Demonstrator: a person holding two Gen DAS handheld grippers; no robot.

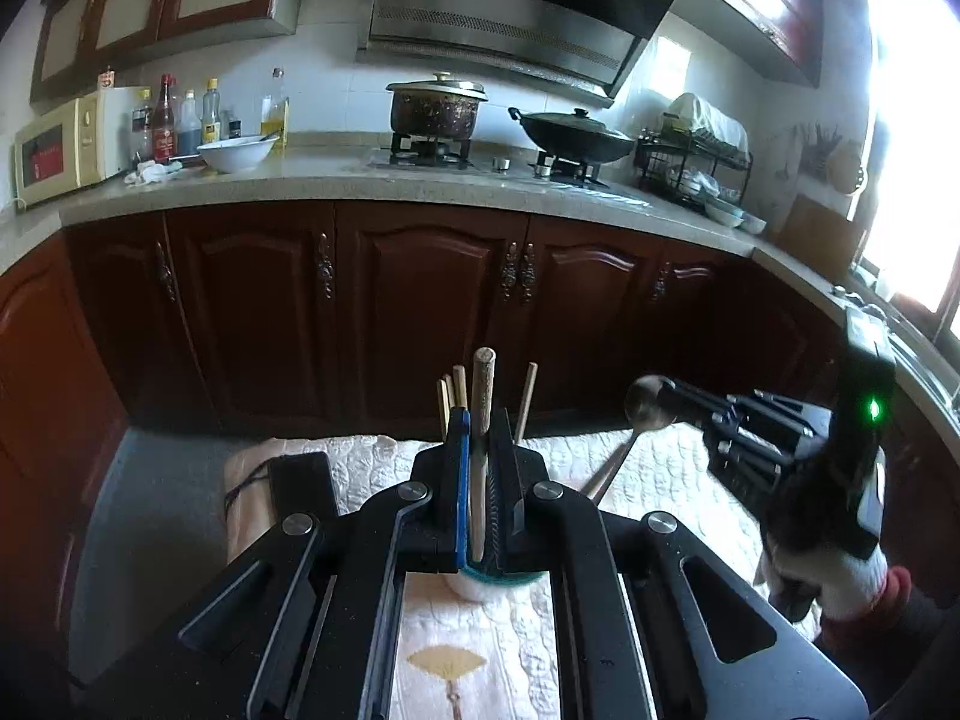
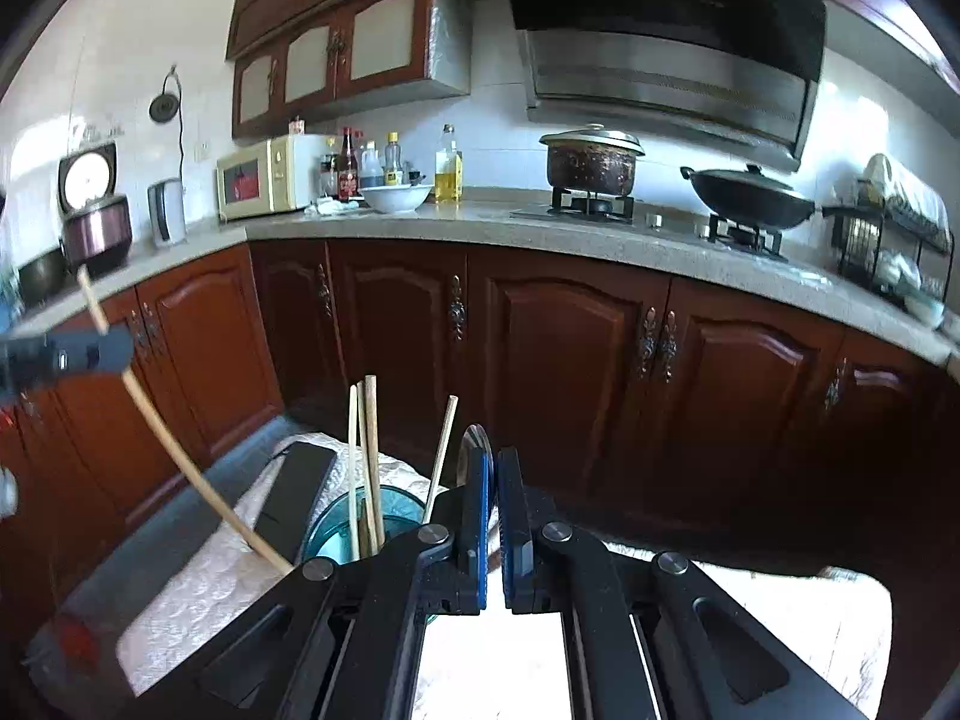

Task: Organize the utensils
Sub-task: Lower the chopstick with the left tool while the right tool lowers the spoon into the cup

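My left gripper (image 1: 479, 420) is shut on a wooden-handled utensil (image 1: 481, 396), held upright over a teal cup (image 1: 498, 581) that holds several chopsticks (image 1: 527, 399). In the right wrist view the left gripper (image 2: 90, 354) grips that wooden handle (image 2: 180, 468) at the far left, slanting down beside the teal cup (image 2: 336, 531) with chopsticks (image 2: 371, 450). My right gripper (image 2: 493, 468) is shut on a metal spoon (image 2: 474, 447). In the left wrist view the right gripper (image 1: 666, 399) holds the spoon (image 1: 645, 405) to the right of the cup.
A white quilted cloth (image 1: 660, 468) covers the table. A black box (image 2: 294, 498) lies left of the cup. Dark wooden cabinets (image 1: 420, 300) and a counter with pot (image 1: 435, 105), wok (image 1: 576, 135), microwave (image 1: 57, 150) and bottles stand beyond.
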